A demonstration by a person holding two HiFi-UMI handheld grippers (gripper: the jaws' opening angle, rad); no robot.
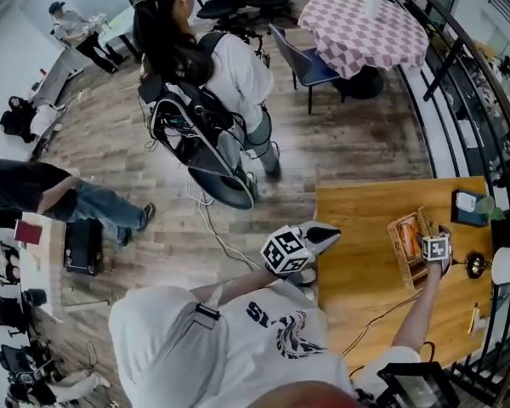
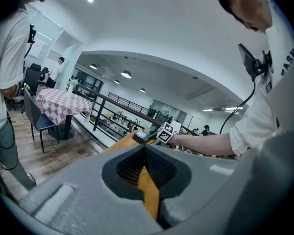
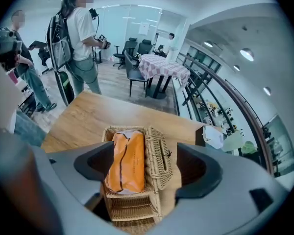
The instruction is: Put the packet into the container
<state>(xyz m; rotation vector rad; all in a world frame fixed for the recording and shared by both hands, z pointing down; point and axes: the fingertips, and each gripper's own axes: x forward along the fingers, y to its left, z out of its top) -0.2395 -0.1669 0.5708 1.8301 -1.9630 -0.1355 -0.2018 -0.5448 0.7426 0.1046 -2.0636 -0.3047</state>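
Observation:
An orange packet [image 3: 125, 160] lies lengthwise inside a wicker container [image 3: 159, 155] whose lid stands open along its right side. The container [image 1: 401, 253] sits on a wooden table [image 1: 365, 219], and the packet [image 1: 409, 240] shows inside it. My right gripper [image 3: 147, 165] hovers just above the container, pointing steeply down, jaws open wide with nothing pressed between them; its marker cube [image 1: 436, 247] sits at the container's right edge. My left gripper [image 1: 327, 235] stays near the table's left edge, pointing almost level. In its own view the left gripper [image 2: 146, 153] has its pads meeting, holding nothing.
A dark box with white paper [image 1: 470, 206] stands at the table's far right corner, near a railing [image 1: 459, 75]. A cable [image 1: 382, 313] runs across the table's near part. A person with a backpack [image 1: 204, 100] stands on the floor beyond; a chequered table [image 1: 361, 28] and chair are farther off.

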